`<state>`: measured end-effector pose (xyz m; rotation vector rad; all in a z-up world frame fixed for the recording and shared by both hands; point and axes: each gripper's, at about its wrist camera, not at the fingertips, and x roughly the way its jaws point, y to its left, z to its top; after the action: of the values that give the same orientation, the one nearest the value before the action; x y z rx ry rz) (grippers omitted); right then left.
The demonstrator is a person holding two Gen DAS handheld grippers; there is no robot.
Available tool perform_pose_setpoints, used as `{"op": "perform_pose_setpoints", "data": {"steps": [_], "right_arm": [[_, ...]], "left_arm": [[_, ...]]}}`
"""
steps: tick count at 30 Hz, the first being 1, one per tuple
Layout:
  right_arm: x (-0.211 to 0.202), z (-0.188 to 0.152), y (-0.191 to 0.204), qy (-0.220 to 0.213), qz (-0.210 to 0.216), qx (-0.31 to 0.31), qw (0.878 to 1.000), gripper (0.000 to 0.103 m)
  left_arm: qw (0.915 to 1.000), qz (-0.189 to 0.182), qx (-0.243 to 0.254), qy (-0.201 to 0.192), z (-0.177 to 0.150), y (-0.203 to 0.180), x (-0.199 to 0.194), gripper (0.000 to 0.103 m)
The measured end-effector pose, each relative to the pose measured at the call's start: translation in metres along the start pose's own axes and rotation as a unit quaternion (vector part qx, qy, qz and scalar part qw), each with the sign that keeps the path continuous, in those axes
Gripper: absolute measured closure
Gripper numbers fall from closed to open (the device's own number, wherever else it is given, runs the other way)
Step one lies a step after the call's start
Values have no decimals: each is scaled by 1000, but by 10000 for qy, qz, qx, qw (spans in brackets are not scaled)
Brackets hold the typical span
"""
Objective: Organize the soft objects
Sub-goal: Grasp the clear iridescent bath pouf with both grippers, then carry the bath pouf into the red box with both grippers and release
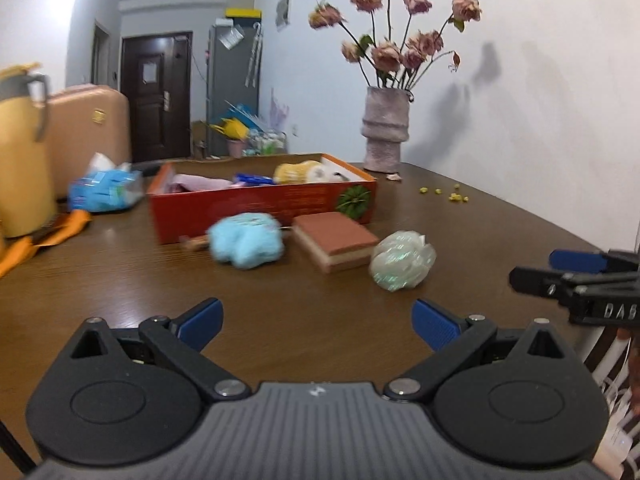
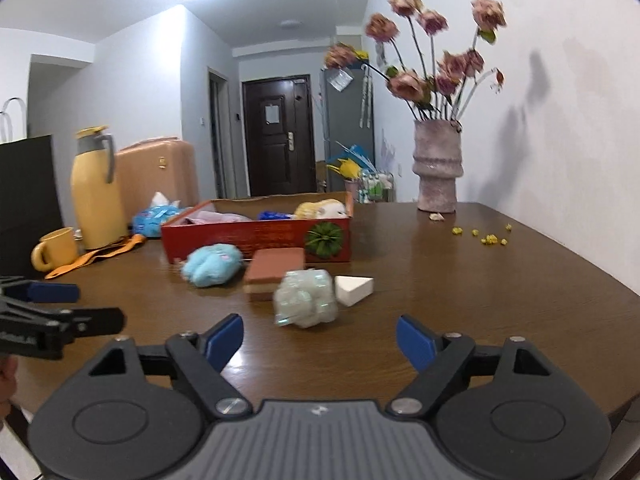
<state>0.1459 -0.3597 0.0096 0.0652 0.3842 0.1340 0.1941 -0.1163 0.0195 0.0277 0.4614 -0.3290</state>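
A red cardboard box (image 1: 256,208) (image 2: 256,236) sits on the brown table and holds a pink cloth, a blue item and a yellow plush toy (image 1: 296,171) (image 2: 320,209). In front of it lie a light blue plush (image 1: 245,241) (image 2: 212,265), a brown sponge block (image 1: 335,240) (image 2: 273,271), a pale green mesh puff (image 1: 402,255) (image 2: 306,299) and a white wedge sponge (image 2: 354,289). My left gripper (image 1: 318,322) is open and empty, short of the objects. My right gripper (image 2: 320,342) is open and empty, just short of the puff.
A vase of dried roses (image 1: 383,128) (image 2: 437,168) stands at the back right by the wall. A yellow thermos (image 2: 96,188), a yellow mug (image 2: 56,247), a blue tissue pack (image 1: 105,190) and an orange strap (image 2: 96,256) lie at the left. Yellow crumbs (image 2: 490,236) are scattered right.
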Motion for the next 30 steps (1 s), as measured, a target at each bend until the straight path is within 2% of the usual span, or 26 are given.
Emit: {"op": "perform_pose_setpoints", "data": {"steps": [1, 3, 6, 12, 14, 15, 17, 19, 20, 23, 30], "right_arm": [[8, 2, -5, 29, 3, 19, 10000, 25], [27, 10, -15, 113, 107, 90, 9998, 28], [58, 19, -29, 332, 346, 273, 9985, 33], [116, 33, -47, 637, 806, 530, 9933, 53], [132, 34, -51, 731, 1032, 679, 9896, 56], [139, 34, -53, 787, 1157, 769, 9872, 58], [152, 32, -56, 926, 1400, 983, 9809, 68], [160, 30, -55, 1011, 1489, 1066, 9779, 77], [163, 29, -53, 1037, 1516, 1067, 9772, 86], [163, 31, -47, 1031, 1521, 1073, 9771, 93], [118, 41, -21, 763, 1582, 815, 9811, 95]], "left_arm": [[10000, -58, -38, 23, 5, -4, 12, 2], [9996, -182, -148, 142, 15, -12, 37, 14], [9979, -472, -239, 361, 26, -23, 71, 25], [9926, -940, -248, 733, 38, -30, 126, 56], [9889, -1161, -366, 848, 38, -24, 138, 76], [9868, -1282, -442, 886, 37, -21, 142, 82], [9815, -1553, -589, 949, 35, -15, 148, 89], [9796, -1641, -629, 972, 34, -15, 153, 93], [9796, -1637, -624, 984, 32, -13, 154, 97], [9805, -1638, -593, 908, 33, -12, 147, 100], [9825, -1730, -506, 474, 38, -1, 93, 100]]}}
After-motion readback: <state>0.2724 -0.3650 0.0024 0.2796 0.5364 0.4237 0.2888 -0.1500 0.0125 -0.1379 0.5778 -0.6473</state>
